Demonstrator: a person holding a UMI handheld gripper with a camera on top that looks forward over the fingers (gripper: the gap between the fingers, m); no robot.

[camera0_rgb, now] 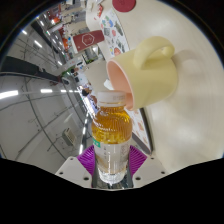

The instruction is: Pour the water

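A clear plastic bottle (111, 135) of amber liquid, gripped at mid-body between the gripper (111, 163)'s magenta pads (92, 158), tips toward a cream mug (145, 72); it looks smooth, squeezable and likely slippery.

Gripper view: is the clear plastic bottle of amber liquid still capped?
No, the clear plastic bottle, held between the gripper pads, shows an open neck tipped toward the pale yellow mug.
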